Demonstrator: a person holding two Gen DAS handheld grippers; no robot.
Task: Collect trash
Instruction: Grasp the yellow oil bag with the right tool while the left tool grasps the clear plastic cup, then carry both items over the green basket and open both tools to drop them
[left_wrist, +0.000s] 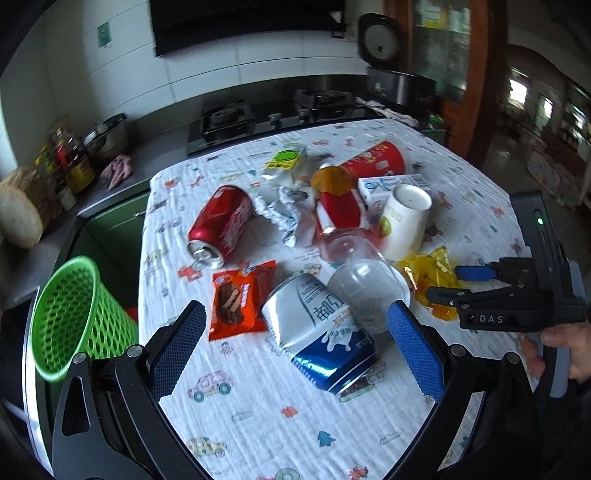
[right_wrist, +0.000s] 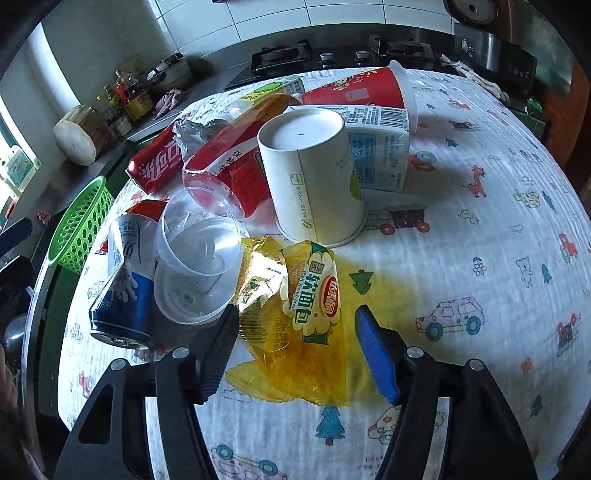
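Trash all on table, green basket (left_wrist: 70, 314) apparently empty (interior partly hidden). Right gripper (right_wrist: 295, 343) straddles yellow wrapper (right_wrist: 295, 295), not clamped; left gripper (left_wrist: 295, 343) open.

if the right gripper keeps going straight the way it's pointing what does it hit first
Most likely the yellow bread wrapper, which lies between the right gripper's open fingers; depth is hard to judge.
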